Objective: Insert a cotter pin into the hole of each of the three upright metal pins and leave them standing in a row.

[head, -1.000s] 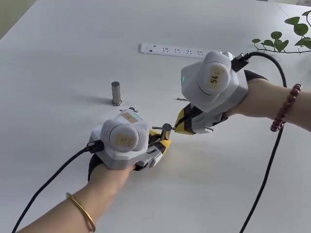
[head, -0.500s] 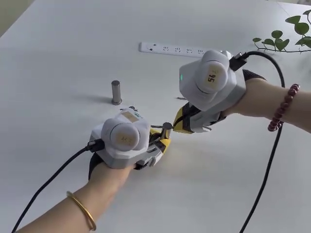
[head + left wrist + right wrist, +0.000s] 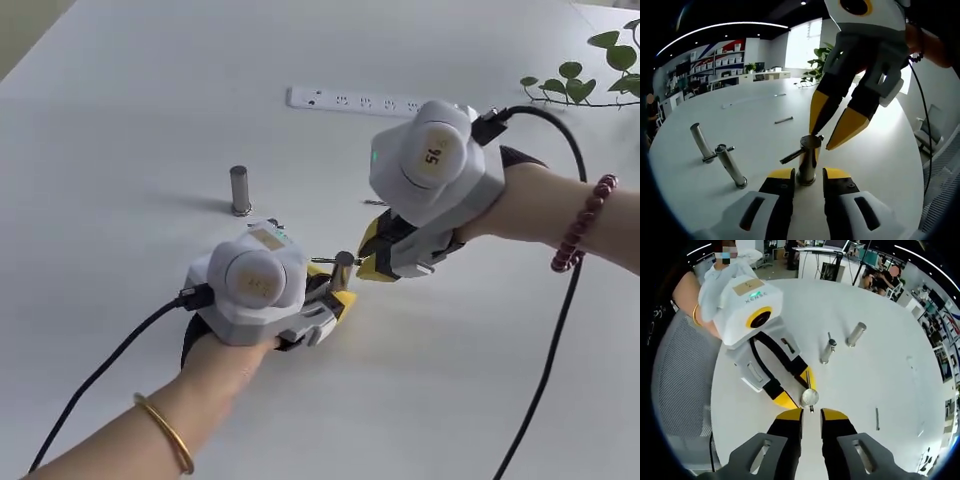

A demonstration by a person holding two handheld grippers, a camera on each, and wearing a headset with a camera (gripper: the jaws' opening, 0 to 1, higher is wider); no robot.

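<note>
Overhead, the head view has the left gripper [image 3: 335,287] and right gripper [image 3: 369,257] nose to nose over the table [image 3: 150,100], with a pin [image 3: 343,268] upright between them. A second pin [image 3: 239,190] stands well apart, further back. A power strip [image 3: 360,102] lies along the far side and a plant [image 3: 590,80] sits at the far right corner.

The left gripper view adds the close detail. Its own jaws clamp the pin [image 3: 808,157] low on the shaft, with the base on the table. A cotter [image 3: 790,158] runs through the hole near the top. Its long end sticks out one side and its head stands just proud on the other. The right gripper [image 3: 827,139] comes in from above, its jaws a narrow gap apart, wider than the cotter. One yellow tip touches the cotter's head and the other sits just clear, so it has hold of nothing. A third pin [image 3: 731,166] has a second cotter [image 3: 725,148] through its top and stands just beside the second pin [image 3: 700,141]. A loose cotter [image 3: 783,120] lies flat further out.

The right gripper view looks down on the pin's round top [image 3: 809,397], just past its own jaw tips. The left gripper [image 3: 797,389] grips the pin from the opposite side. The third pin [image 3: 828,351] and second pin [image 3: 856,334] stand near each other beyond. The loose cotter [image 3: 877,419] lies off to one side.
</note>
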